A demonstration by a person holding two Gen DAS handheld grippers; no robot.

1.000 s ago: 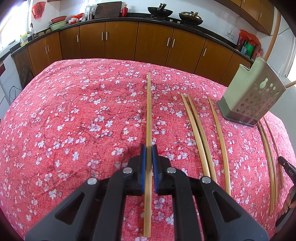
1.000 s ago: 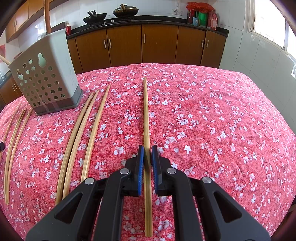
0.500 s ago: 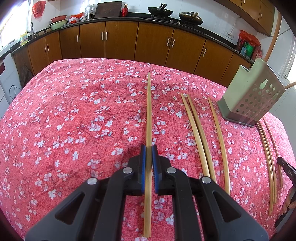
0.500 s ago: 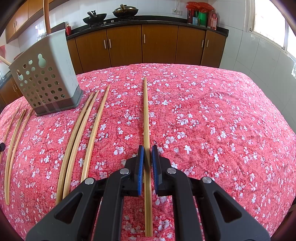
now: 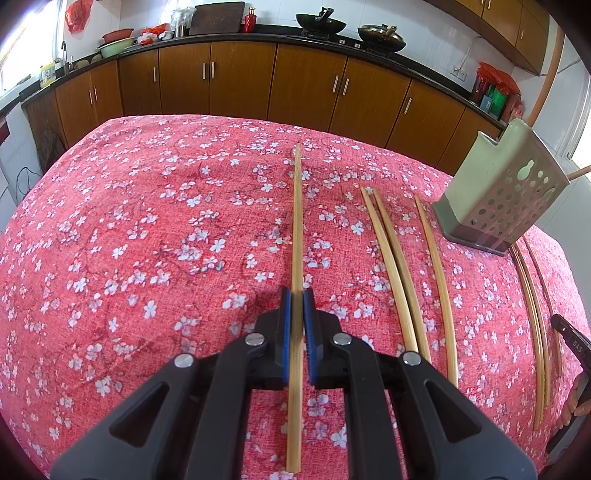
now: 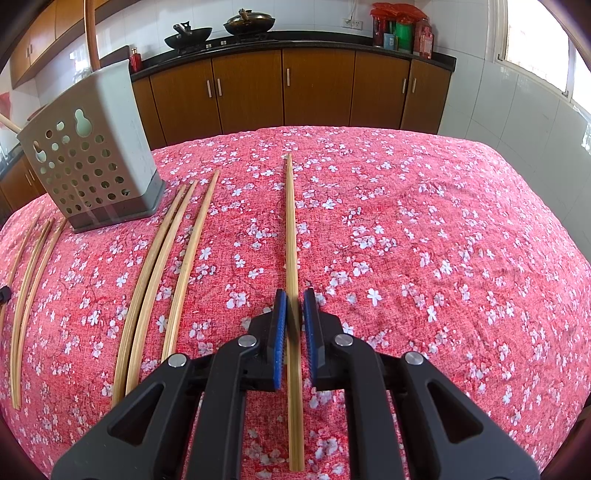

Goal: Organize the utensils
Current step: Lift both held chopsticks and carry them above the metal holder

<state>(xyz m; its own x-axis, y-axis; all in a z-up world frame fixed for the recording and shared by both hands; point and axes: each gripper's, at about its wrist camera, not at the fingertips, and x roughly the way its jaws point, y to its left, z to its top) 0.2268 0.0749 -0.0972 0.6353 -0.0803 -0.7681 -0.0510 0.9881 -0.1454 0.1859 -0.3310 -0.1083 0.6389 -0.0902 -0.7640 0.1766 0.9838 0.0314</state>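
My left gripper is shut on a bamboo chopstick that lies along the red floral tablecloth. My right gripper straddles another bamboo chopstick; a small gap shows between each blue pad and the stick. The grey perforated utensil holder stands at the right in the left wrist view and shows at the left in the right wrist view. Loose chopsticks lie between the held stick and the holder, and they also show in the right wrist view.
More chopsticks lie beyond the holder near the table's right edge, seen too in the right wrist view. Brown kitchen cabinets and a counter with woks stand behind the table. A long wooden handle sticks up from the holder.
The right gripper's pads have parted slightly from the chopstick. The left gripper and its chopstick have not moved.
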